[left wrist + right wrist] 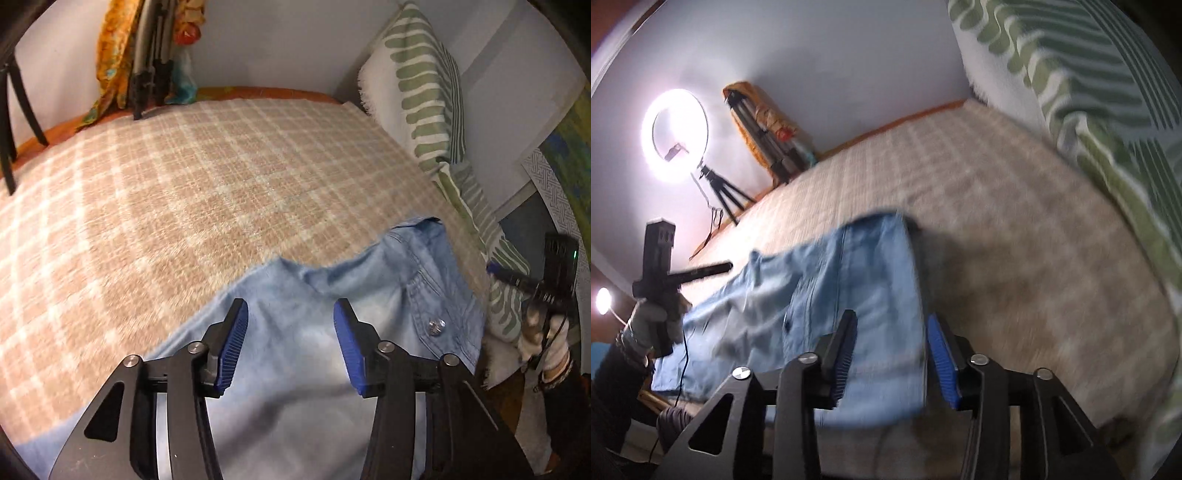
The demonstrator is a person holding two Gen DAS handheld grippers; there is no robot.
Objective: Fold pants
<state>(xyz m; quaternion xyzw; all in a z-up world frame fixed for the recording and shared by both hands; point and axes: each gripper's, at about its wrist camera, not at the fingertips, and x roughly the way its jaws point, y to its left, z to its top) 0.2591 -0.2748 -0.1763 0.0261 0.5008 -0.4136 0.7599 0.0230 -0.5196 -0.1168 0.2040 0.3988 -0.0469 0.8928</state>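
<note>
Pants [325,295]: light blue denim, lying flat on the beige plaid blanket [184,184], at its near edge. No brand tag, label or print readable on them in either view; only a metal button [436,325] on the waistband, which is the end nearest the green-striped pillow [424,92].

Left gripper [290,345]: I hold it tilted down over the pants, just short of the waistband. Jaws apart, blue pads [232,347] clear of the cloth, nothing pinched between them. Denim fills the gap underneath, but I can't tell whether the tips touch it.

Right gripper [890,354]: also angled down, rolled so the bed looks slanted in its view. Jaws apart, nothing clamped. It sits over the pants at the edge nearest the pillow; the fabric edge runs right between the two fingers. Frame is motion-blurred, so contact with the cloth is unclear.

Each wrist view catches the other unit: my right hand [546,332] in a pale glove shows beyond the waistband, on the pillow side; my left hand [650,325], same kind of glove, shows at the side of the pants away from the pillow. Black blocks on top of both units carry marks too small to read.

Beyond the pants, at the far side of the blanket from the grippers: lit ring light [677,136] on a tripod, folded tripod legs [151,62] against the wall with orange patterned cloth [114,51] beside them. No legible text on any of it.
</note>
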